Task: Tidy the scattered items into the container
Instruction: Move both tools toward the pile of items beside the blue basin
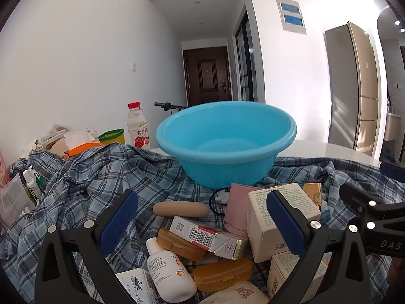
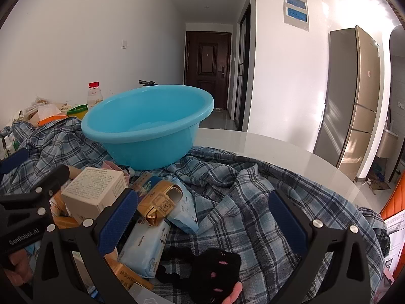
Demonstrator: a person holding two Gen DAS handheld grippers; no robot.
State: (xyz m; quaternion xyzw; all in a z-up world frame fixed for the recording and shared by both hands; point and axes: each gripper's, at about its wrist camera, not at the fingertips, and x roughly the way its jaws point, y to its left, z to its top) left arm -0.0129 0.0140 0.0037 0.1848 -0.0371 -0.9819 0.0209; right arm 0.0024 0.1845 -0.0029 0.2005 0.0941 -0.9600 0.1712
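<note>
A blue plastic basin (image 1: 225,149) stands empty on a plaid cloth (image 1: 96,177); it also shows in the right wrist view (image 2: 149,131). My left gripper (image 1: 202,217) is open above a pile: a red-white cigarette box (image 1: 202,235), amber pill cases (image 1: 177,243), a white bottle (image 1: 167,271), a beige capsule (image 1: 181,209), a pink cup (image 1: 238,207) and a cream box (image 1: 265,217). My right gripper (image 2: 202,220) is open over the cloth (image 2: 253,202), with a wipes pack (image 2: 146,248), a gold pack (image 2: 159,202) and a black paw glove (image 2: 217,271) near its left finger.
A milk bottle (image 1: 136,126), a green-yellow tub (image 1: 111,136), tissues (image 1: 78,139) and small bottles (image 1: 33,182) sit at the far left. The white table (image 2: 278,157) extends right of the cloth. A fridge (image 2: 354,96) stands at the right.
</note>
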